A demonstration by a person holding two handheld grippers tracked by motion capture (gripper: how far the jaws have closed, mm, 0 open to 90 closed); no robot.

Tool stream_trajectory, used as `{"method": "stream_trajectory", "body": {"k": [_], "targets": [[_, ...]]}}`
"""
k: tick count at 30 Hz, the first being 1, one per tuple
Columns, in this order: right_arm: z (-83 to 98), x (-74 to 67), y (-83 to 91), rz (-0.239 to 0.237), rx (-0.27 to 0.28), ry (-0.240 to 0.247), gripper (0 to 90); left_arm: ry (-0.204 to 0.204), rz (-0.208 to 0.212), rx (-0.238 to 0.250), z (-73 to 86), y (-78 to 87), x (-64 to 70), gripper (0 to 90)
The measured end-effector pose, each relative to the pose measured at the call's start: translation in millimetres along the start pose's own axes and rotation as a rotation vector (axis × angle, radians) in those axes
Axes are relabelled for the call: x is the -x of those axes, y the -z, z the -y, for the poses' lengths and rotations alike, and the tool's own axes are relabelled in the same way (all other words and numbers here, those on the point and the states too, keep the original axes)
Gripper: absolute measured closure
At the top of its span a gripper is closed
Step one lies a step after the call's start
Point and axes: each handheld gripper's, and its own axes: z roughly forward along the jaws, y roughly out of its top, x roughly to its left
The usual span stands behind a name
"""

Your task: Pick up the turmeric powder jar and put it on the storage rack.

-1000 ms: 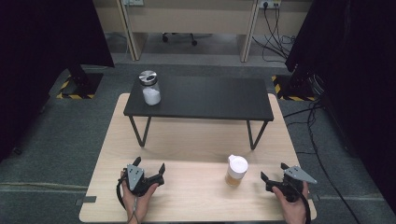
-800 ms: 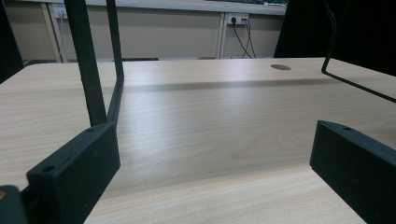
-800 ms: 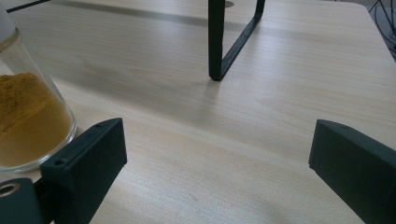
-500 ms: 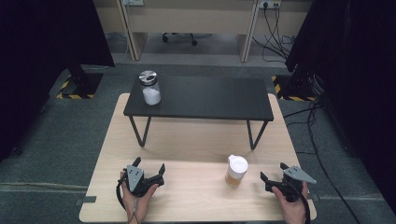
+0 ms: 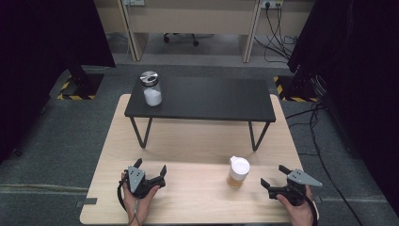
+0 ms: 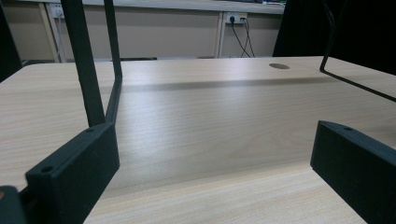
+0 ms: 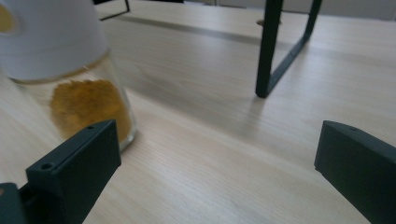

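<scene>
**Your count at the table**

You have two grippers: the left gripper and the right gripper, one in each hand. You have two jars: one white-capped jar of yellow powder, one metal-lidded jar of white powder. One black stand sits on one wooden table.

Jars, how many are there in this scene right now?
2. The jar with the metal lid stands on the left end of the black raised shelf. The white-lidded jar of orange powder stands on the wooden table, left of the right tongs.
</scene>
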Motion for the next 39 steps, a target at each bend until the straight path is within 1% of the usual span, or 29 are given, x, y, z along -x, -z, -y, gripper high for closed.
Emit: {"method": "stream_trajectory", "body": {"k": [2, 4, 6, 8, 10, 13, 15, 20, 22, 25, 31, 33, 34, 35, 37, 39], "targets": [[-2.5, 6.3, 1.8, -0.054, 0.004, 0.021, 0.5, 0.006, -0.002, 0.002, 0.2, -0.2, 0.1, 0.4], [-2.1, 9.7, 2.6, -0.095, 0.017, 0.050, 0.5, 0.006, -0.002, -0.001, -0.2, -0.5, 0.1, 0.2], [-1.6, 14.0, 1.0, -0.148, 0.018, 0.067, 0.6, 0.003, -0.001, 0.002, 0.3, -0.2, -0.1, 0.3], [-0.5, 15.8, -2.2, -0.185, 0.009, 0.100, 0.6, 0.007, 0.000, 0.001, 0.1, -0.4, -0.4, 0.3], [0.3, 15.1, -6.5, -0.204, 0.009, 0.111, 0.6, 0.008, 0.001, 0.001, 0.1, -0.4, -0.6, 0.3], [0.5, 14.1, -10.9, -0.241, 0.026, 0.125, 0.6, 0.008, 0.001, 0.001, 0.2, -0.3, -0.7, 0.2], [-0.2, 11.6, -13.8, -0.256, 0.035, 0.128, 0.6, 0.008, 0.001, -0.001, -0.3, -0.5, -0.7, 0.2], [-6.9, 1.5, -25.4, -0.293, 0.020, 0.166, 0.7, 0.009, 0.002, 0.002, 0.2, -0.2, -1.0, 0.3], [-9.9, -3.5, -31.4, -0.295, 0.011, 0.180, 0.8, 0.008, 0.002, 0.002, 0.4, -0.1, -0.9, 0.2], [-12.4, -8.2, -39.6, -0.289, 0.006, 0.178, 0.8, 0.009, 0.002, 0.003, 0.4, -0.1, -1.0, 0.3], [-16.3, -12.9, -50.1, -0.286, 0.006, 0.185, 1.7, 0.008, 0.002, 0.000, 0.0, -0.4, -0.9, 0.3], [-17.1, -14.5, -54.9, -0.284, 0.000, 0.192, 3.7, 0.008, 0.003, 0.001, 0.1, -0.3, -1.0, 0.2], [-18.7, -16.0, -59.6, -0.285, -0.014, 0.204, 6.7, 0.010, 0.003, 0.002, 0.2, -0.2, -1.2, 0.2], [-18.7, -16.0, -59.6, -0.285, -0.014, 0.204, 6.7, 0.011, 0.003, 0.002, 0.2, -0.1, -1.6, 0.2], [-19.9, -19.9, -65.5, -0.277, -0.016, 0.221, 9.5, 0.014, 0.003, 0.001, 0.1, -0.1, -2.1, 0.3], [-20.1, -20.9, -67.4, -0.275, -0.014, 0.220, 10.6, 0.013, 0.004, 0.000, 0.0, -0.1, -2.0, 0.3]]}}
